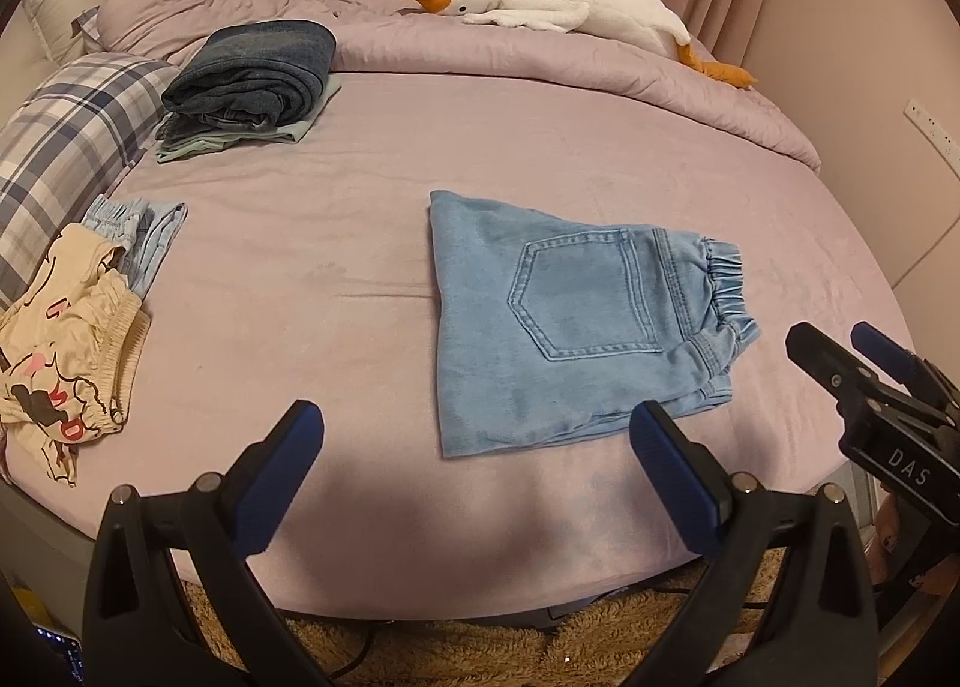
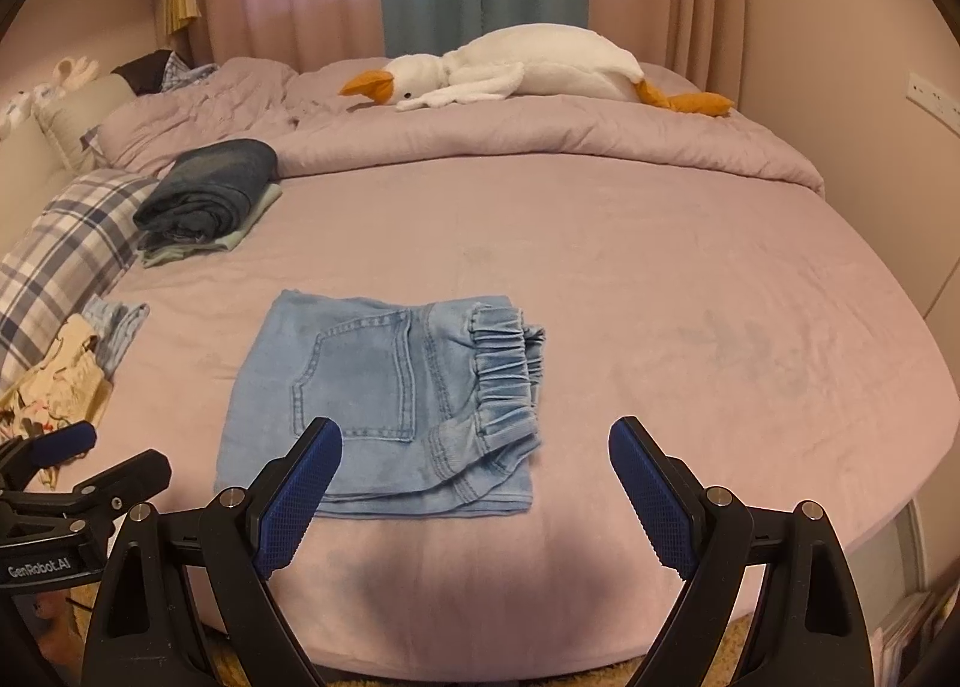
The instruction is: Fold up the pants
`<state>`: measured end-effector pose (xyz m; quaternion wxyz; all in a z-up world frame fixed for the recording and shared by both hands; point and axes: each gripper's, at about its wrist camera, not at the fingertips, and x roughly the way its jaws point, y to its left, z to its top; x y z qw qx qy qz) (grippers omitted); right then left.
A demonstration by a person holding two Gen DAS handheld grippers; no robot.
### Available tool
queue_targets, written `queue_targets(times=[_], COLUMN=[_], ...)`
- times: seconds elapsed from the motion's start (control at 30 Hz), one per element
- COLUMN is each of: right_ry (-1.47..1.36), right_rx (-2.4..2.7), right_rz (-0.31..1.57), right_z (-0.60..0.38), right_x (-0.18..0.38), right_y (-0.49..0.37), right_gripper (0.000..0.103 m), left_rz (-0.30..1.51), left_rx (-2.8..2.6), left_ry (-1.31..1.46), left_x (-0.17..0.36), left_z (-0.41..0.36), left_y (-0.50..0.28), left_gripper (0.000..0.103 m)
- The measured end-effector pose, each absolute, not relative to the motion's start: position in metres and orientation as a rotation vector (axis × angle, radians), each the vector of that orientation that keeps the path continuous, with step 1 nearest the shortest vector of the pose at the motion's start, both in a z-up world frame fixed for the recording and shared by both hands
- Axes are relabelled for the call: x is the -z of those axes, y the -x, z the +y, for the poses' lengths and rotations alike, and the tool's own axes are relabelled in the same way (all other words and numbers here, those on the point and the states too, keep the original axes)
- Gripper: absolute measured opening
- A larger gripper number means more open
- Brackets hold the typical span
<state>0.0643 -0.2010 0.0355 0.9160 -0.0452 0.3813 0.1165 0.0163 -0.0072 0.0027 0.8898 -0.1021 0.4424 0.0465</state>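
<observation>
The light blue pants (image 2: pixel 384 405) lie folded on the bed (image 2: pixel 690 327), and both the left tongs (image 1: pixel 477 435) and right tongs (image 2: pixel 474 453) are spread wide, holding nothing.

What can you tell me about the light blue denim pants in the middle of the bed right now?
The light blue denim pants are folded into a compact, roughly square bundle lying flat on the lilac bed sheet. A stitched back pocket faces up, and the gathered elastic waistband bunches along the right edge. The fabric looks like soft, faded denim, with layered edges showing at the near right corner. Nothing rests on the bundle; both claws hang open short of it, touching nothing.
</observation>
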Motion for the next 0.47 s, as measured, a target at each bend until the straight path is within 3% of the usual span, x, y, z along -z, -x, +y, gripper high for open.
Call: queue_targets(times=[0.47], right_ry=[0.093], right_rx=[-0.234], right_rz=[0.795], right_z=[-0.2045], right_x=[-0.0326], right_y=[-0.0702], right_gripper=[0.091], left_rz=[0.918], left_rx=[-0.104], left_ry=[0.211], left_x=[-0.0030], left_z=[-0.0064], left_y=[-0.0174], left_gripper=[0.102])
